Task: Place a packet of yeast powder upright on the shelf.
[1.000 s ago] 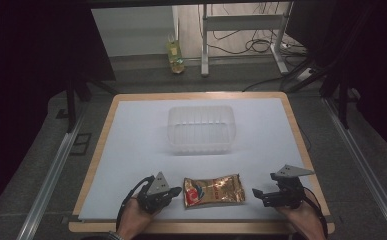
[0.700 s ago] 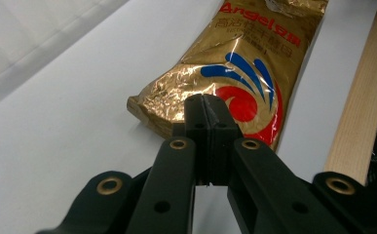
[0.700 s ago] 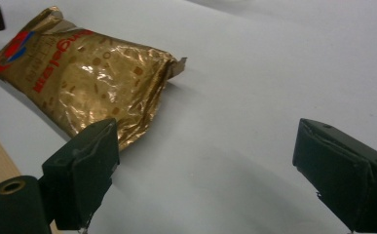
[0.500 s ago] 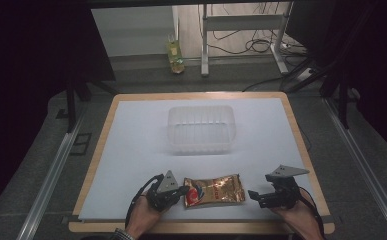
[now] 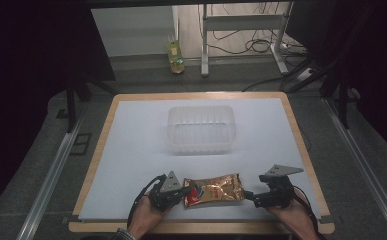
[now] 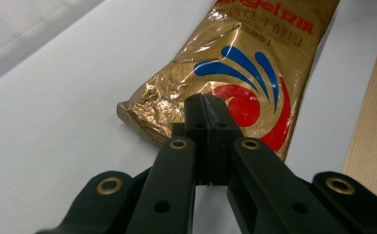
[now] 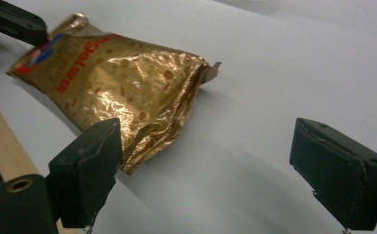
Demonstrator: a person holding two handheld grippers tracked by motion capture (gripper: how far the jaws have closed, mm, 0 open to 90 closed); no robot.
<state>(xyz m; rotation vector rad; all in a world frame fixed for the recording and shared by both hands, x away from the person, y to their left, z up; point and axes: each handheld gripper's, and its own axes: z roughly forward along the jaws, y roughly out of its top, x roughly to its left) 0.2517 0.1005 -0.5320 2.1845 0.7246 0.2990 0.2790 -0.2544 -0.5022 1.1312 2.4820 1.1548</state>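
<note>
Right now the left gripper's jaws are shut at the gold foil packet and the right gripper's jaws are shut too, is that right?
Not quite: the right gripper is open, its jaws spread wide beside the gold foil packet, as the right gripper view shows. The left gripper is shut, as you said.

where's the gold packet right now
In the high view the gold packet lies at the table's near edge, between the left gripper and right gripper, nearer than the clear tub.
</note>
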